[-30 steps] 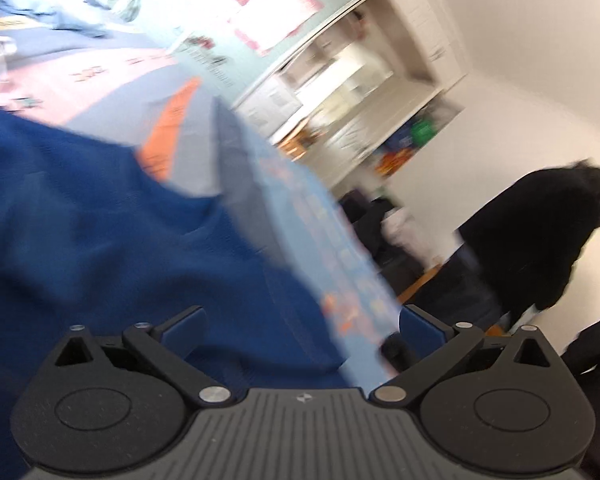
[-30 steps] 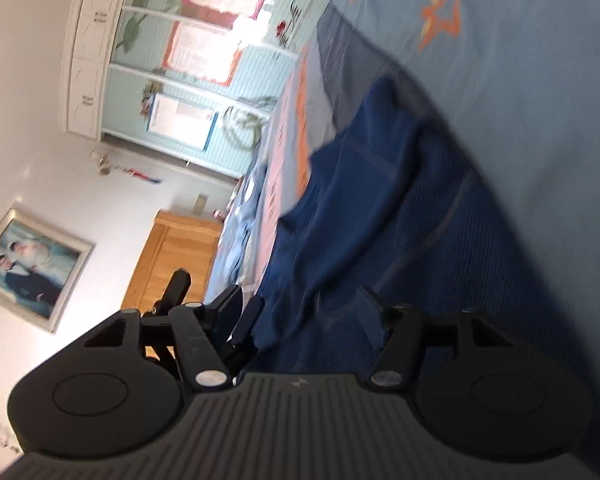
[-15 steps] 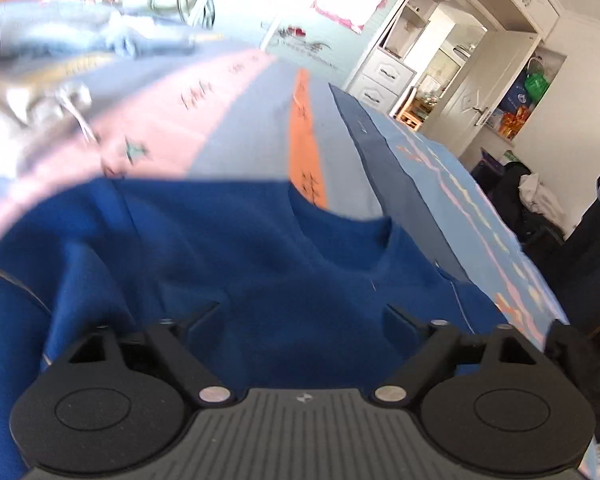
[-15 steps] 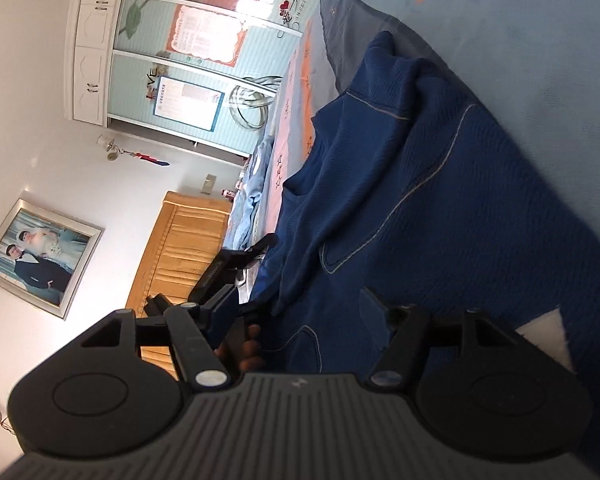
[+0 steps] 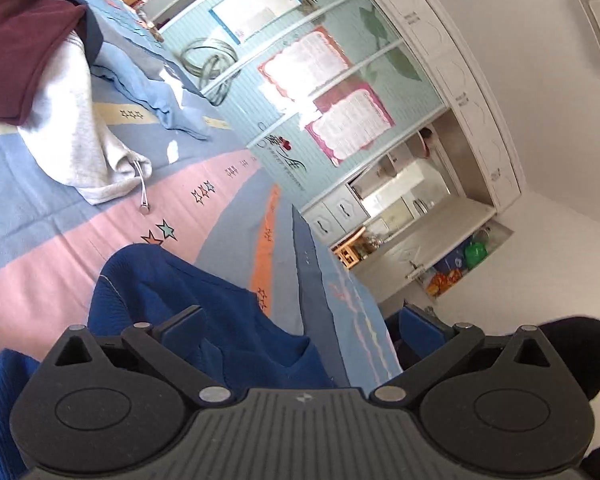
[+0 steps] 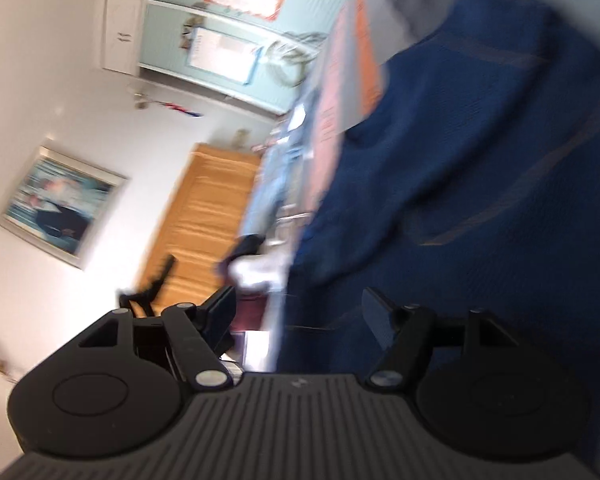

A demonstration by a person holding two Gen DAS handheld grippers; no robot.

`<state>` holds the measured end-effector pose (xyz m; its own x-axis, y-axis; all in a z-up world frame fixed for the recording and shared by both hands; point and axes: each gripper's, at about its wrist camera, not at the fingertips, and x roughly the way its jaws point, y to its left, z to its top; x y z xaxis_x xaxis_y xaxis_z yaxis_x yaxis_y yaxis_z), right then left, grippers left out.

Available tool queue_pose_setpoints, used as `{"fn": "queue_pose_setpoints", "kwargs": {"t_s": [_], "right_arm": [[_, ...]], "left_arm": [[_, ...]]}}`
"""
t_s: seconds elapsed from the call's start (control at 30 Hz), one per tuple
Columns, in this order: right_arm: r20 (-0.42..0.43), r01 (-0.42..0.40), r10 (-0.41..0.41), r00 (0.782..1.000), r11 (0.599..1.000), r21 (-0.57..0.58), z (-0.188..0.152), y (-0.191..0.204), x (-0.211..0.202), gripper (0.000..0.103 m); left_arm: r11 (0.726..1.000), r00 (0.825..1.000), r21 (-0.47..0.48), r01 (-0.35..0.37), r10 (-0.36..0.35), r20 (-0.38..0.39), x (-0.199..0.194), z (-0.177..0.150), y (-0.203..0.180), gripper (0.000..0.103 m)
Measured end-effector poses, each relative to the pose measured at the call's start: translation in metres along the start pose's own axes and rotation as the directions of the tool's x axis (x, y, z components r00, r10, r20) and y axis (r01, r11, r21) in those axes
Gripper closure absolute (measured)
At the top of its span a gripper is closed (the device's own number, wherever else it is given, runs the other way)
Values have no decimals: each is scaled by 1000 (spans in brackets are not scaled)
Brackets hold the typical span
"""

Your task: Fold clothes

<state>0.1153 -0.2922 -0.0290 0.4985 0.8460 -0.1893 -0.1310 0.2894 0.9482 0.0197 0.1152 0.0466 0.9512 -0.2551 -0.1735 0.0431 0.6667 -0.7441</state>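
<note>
A bed (image 5: 80, 216) is covered by a striped sheet (image 5: 220, 184) with bands of blue, pink, grey and orange, printed with small stars. A blue sweater (image 5: 204, 312) is spread on it, rumpled, over the pink and grey bands. Farther up the bed a grey garment (image 5: 72, 128) with a drawstring is heaped, a maroon one (image 5: 20, 44) lying on top. A light-blue cloth (image 5: 140, 76) is bunched beyond them.

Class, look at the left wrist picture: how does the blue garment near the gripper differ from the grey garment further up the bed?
The blue garment is a deep blue ribbed knit; the grey garment is pale grey and smoother. The blue garment lies alone on the bedspread; the grey garment has a maroon garment on top of it. Only the grey garment shows a drawcord. Both lie rumpled, unfolded.
</note>
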Motion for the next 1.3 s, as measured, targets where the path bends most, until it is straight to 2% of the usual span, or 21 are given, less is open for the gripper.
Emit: {"fn": "queue_pose_setpoints", "kwargs": {"t_s": [0.1,0.23,0.33,0.47,0.57,0.67,0.73,0.8,0.9,1.0,1.03,1.13,1.2,1.3], "right_arm": [[-19,65,-65,998,998,2,8,3,42,32],[-65,160,-168,984,981,-113,2,17,86,32],[-49,213,-231,972,948,-238,-10,35,95,32],[4,250,-265,964,903,-350,-23,51,82,31],[5,183,-189,982,941,-285,-20,38,49,29],[11,106,-106,994,980,-169,-12,14,7,23],[26,85,-83,996,990,-108,-9,-2,-19,22],[26,62,-61,998,997,-49,-7,-20,-40,21],[31,-63,63,998,998,2,-5,-42,-58,23],[18,-202,202,979,979,25,-4,-59,-62,23],[25,-247,246,969,968,39,-4,-67,-63,26],[52,-368,365,930,923,108,-2,-87,-69,23],[67,-414,409,910,896,161,1,-96,-71,22],[64,-428,423,904,889,161,2,-96,-73,20]], "left_arm": [[996,999,77,-33,33,2,-2,-8,7,1],[998,998,59,-39,37,42,-16,-1,23,1],[999,998,7,-43,43,49,-21,9,39,1],[994,994,3,-105,105,18,-23,24,56,1],[989,989,15,-150,150,-1,-30,39,69,1],[976,975,10,-216,216,-50,-34,53,88,1],[964,962,7,-266,266,-68,-40,58,98,1],[959,955,25,-282,283,-88,-51,60,102,1],[948,941,57,-312,316,-123,-73,57,103,1],[939,929,122,-323,339,-149,-91,45,103,1],[938,927,146,-315,337,-162,-95,41,102,1],[944,925,163,-285,316,-211,-94,26,101,2],[960,931,114,-257,278,-237,-93,21,107,3],[970,936,-26,-244,228,-269,-90,18,123,7]]}}
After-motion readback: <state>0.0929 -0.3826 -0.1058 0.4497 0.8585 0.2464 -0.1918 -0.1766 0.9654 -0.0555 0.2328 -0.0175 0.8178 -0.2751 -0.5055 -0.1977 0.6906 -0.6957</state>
